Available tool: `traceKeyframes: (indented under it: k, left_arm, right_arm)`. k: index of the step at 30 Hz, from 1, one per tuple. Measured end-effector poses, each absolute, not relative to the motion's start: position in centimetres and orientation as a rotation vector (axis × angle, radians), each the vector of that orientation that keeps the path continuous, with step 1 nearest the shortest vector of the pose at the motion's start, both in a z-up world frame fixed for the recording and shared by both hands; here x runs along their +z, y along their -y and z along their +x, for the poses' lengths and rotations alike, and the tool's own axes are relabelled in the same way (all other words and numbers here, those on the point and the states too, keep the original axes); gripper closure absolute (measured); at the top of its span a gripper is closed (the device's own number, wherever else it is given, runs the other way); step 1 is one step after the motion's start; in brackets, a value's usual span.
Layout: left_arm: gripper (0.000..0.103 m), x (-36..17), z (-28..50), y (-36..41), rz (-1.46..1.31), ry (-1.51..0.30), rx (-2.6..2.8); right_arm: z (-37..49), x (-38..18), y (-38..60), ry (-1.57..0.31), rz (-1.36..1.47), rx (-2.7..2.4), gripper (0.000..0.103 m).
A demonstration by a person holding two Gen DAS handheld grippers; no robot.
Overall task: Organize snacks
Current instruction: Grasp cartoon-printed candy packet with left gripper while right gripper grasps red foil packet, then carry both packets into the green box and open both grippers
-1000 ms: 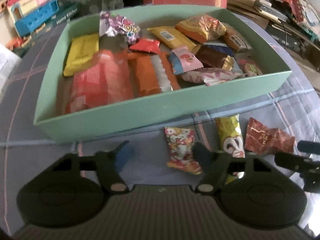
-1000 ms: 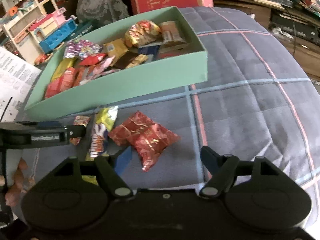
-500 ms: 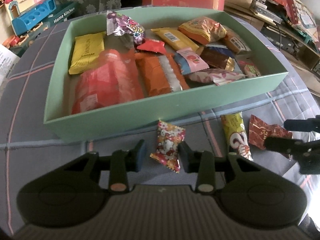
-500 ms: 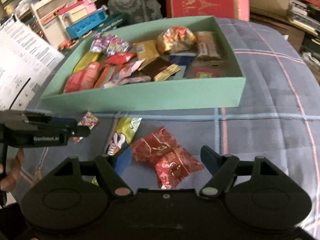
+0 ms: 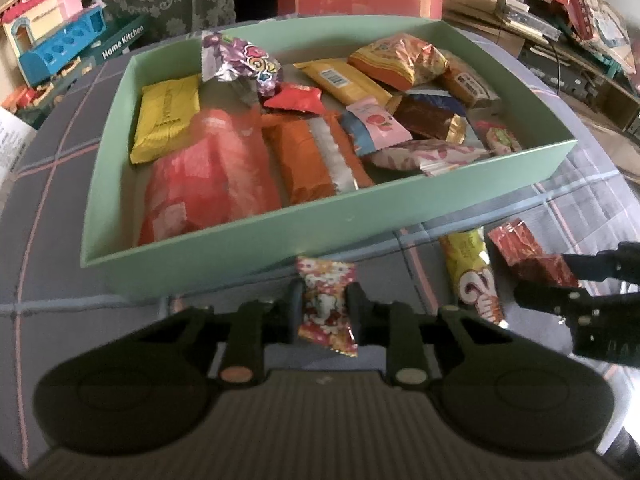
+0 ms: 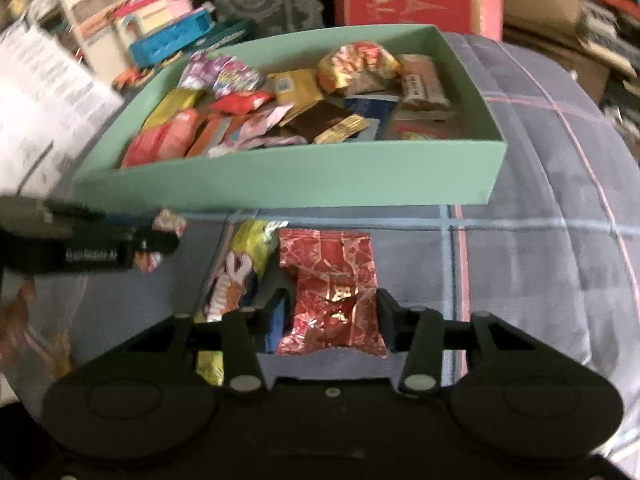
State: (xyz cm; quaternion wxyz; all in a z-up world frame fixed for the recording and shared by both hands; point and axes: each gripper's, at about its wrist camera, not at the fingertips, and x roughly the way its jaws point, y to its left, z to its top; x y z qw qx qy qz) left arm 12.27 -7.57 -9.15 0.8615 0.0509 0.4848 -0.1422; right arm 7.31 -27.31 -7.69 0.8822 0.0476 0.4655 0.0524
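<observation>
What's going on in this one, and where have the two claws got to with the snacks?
A person is sorting wrapped snacks into a mint-green cardboard box on a plaid cloth. The left claw is shut on a small red-and-white cartoon-print candy packet just in front of the box. The right claw is closing around a crinkly red foil packet. A yellow snack packet lies between them, untouched. The box already holds many snacks.

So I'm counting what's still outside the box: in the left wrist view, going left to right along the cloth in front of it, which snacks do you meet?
Small cartoon-print candy packet → long yellow snack packet → red foil packet.
</observation>
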Motion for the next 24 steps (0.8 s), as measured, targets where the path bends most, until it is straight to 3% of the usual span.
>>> traceKeyframes:
  k: [12,24]
  left_arm:
    - [0.082,-8.0,10.3,5.8,0.037,-1.032,-0.304]
    - [0.082,-1.7,11.0,8.3,-0.011,-0.92,-0.377]
  right_arm:
    - [5.6,-6.7,29.5,-0.959,0.279,0.066,0.059]
    - [7.0,-2.6,32.6,-0.828,0.344,0.017,0.059]
